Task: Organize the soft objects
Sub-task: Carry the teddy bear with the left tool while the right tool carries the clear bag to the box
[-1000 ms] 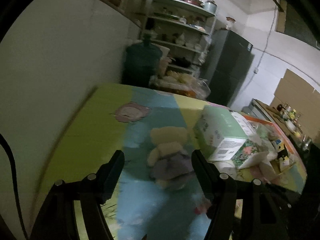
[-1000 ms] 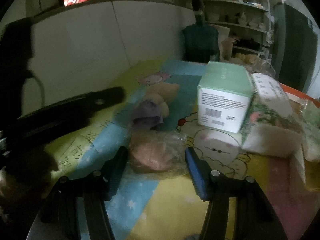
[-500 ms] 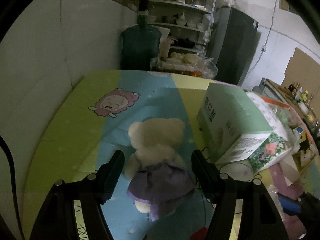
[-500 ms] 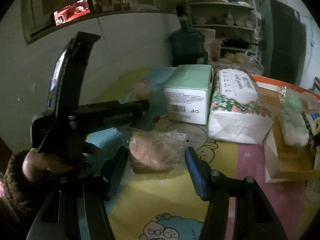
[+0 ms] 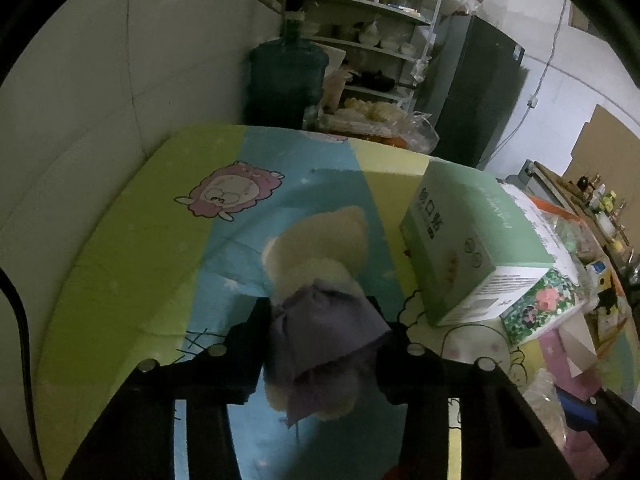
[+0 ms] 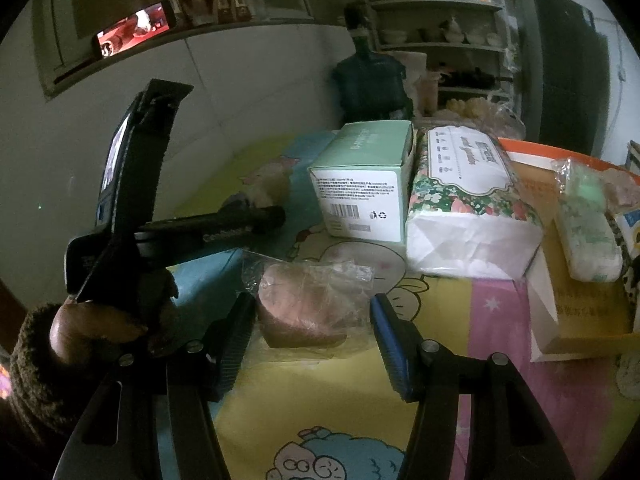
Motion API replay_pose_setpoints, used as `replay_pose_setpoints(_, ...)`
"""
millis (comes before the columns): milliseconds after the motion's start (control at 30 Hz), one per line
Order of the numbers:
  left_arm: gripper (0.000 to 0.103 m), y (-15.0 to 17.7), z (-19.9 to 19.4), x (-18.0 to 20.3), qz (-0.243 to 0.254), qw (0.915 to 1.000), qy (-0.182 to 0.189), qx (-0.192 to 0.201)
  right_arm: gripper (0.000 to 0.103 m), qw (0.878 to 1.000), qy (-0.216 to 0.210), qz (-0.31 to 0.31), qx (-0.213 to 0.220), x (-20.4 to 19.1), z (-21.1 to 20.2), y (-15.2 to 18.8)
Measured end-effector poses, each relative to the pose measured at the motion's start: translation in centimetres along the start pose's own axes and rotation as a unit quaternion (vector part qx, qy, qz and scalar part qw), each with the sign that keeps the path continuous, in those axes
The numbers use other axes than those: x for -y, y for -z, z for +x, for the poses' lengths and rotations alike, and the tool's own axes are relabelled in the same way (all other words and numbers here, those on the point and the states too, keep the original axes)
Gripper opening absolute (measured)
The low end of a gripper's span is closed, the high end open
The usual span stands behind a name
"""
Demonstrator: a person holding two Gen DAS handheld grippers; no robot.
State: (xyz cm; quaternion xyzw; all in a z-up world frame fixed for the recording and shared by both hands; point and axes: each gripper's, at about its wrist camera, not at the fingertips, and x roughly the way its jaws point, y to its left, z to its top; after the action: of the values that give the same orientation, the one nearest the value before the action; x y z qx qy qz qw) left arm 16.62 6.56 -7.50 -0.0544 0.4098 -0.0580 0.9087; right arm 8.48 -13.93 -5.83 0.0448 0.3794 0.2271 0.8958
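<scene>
A cream plush bear (image 5: 320, 252) in a purple dress lies on the colourful cartoon mat (image 5: 132, 248). My left gripper (image 5: 320, 312) is shut on the bear's dress, its jaws pressing the purple cloth from both sides. In the right wrist view the bear (image 6: 268, 188) shows beyond the left gripper's body (image 6: 224, 232). My right gripper (image 6: 312, 316) is open, its jaws on either side of a pink soft item in a clear plastic bag (image 6: 308, 304) that rests on the mat.
A green and white box (image 6: 364, 184) and a floral tissue pack (image 6: 464, 200) stand mid-table. Wrapped soft packs (image 6: 588, 232) and a cardboard box (image 6: 580, 308) lie at right. A water jug (image 5: 288, 80), shelves and a fridge stand beyond the table.
My left gripper has moved forward over the bear and closed on its purple dress. My right gripper has stayed open around the bagged pink item.
</scene>
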Motion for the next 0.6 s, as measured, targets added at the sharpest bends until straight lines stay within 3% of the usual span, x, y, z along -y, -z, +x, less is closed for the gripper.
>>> replay_pose_setpoints(600,0.043,1.6,-4.3,1.0,0.017,0.999,-0.012,0.039,0.061,1.0,0.004,-0.004,0.017,-0.4,-1.8,0.3)
